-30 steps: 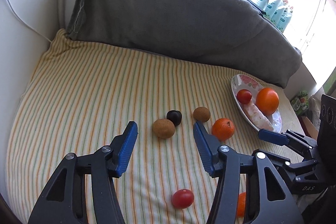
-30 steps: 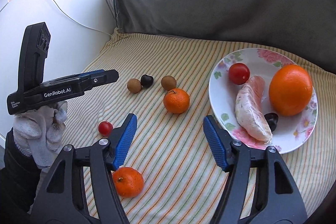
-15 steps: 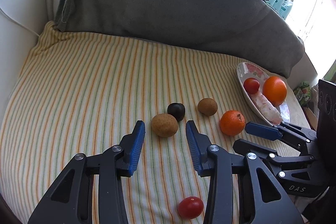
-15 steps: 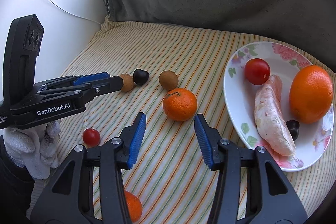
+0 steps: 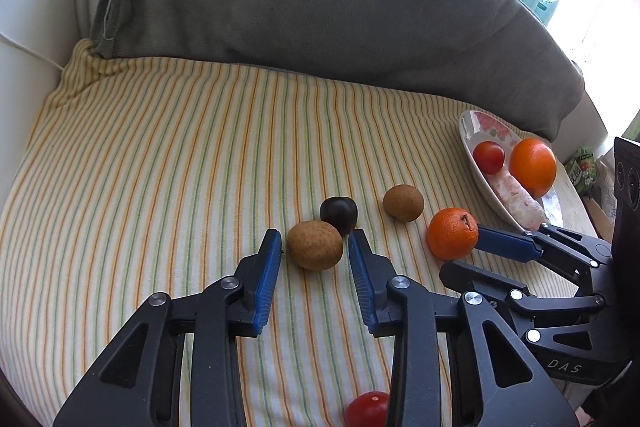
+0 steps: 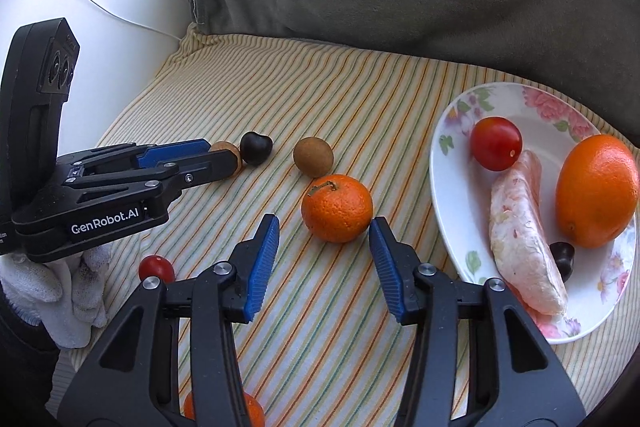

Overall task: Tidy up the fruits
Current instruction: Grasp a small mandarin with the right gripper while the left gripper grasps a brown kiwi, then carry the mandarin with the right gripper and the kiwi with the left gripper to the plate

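Left wrist view had the left gripper (image 5: 314, 247) standing open with its blue pads to either side of a small brown fruit (image 5: 315, 245) on the striped cloth (image 5: 168, 155), not yet pressing it; a dark plum-like fruit (image 5: 338, 214) lay touching that brown fruit on its far side, and a second brown fruit (image 5: 403, 202) sat a little apart to the right. Right wrist view showed the right gripper (image 6: 324, 231) likewise open, its fingertips flanking a mandarin (image 6: 337, 207) — near, though whether a pad already touched the peel could not be told. The flowered plate (image 6: 452, 187) lay to the right, holding a tomato (image 6: 496, 143), a large orange (image 6: 596, 191), a peeled citrus segment (image 6: 520, 239) and a small dark fruit (image 6: 562, 255). A loose cherry tomato (image 6: 156, 267) and another mandarin (image 6: 248, 411) remained on the cloth. Both fruits in reach looked light and round, so likely to roll on the soft bedding; the brown one seemed firm-skinned, the mandarin softer and apt to dent. A hold across the widest middle, closed gently, would probably suit each — and the plum might be nudged as the left pads shut.
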{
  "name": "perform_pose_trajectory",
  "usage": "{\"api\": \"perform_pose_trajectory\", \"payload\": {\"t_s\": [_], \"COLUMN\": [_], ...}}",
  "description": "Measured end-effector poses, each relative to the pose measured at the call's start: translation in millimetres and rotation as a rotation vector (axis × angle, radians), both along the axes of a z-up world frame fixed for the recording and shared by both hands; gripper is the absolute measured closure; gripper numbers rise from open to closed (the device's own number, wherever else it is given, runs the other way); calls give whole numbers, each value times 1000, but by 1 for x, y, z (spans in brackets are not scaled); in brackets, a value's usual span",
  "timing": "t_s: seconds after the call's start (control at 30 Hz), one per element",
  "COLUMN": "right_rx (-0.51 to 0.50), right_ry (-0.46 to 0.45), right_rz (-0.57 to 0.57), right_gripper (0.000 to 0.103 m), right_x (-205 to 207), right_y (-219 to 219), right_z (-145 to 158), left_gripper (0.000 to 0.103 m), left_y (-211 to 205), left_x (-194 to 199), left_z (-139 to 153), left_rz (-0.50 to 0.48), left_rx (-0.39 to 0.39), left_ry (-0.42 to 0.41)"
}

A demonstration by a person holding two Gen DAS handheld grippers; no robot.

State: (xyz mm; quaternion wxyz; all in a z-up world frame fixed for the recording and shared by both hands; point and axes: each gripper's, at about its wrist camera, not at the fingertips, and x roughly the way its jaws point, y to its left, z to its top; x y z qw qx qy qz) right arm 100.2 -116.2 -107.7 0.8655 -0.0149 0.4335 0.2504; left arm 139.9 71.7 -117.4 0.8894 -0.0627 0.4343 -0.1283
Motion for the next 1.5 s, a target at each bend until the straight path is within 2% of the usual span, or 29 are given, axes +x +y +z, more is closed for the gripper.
{"api": "perform_pose_trajectory", "payload": {"t_s": [0.23, 0.4, 0.57, 1.03, 1.5], "right_rx": [-40, -88, -101, -50, 17], "right_ry": [-20, -40, -56, -80, -135], "right_rz": [-7, -30, -31, 4, -19], "right_gripper": [54, 63, 65, 66, 66], "right_x": [6, 11, 14, -4, -30], "right_y": [12, 22, 25, 19, -18], "right_z": [-2, -2, -2, 6, 36], "left_gripper": [74, 74, 74, 75, 75], "left_y": [-3, -5, -6, -2, -14], "left_x": [3, 5, 4, -11, -29], "left_z": [-4, -7, -7, 11, 41], "left_rz": [-5, -7, -10, 3, -17], "left_rx": [13, 17, 23, 20, 19], "left_ry": [4, 1, -6, -50, -113]}}
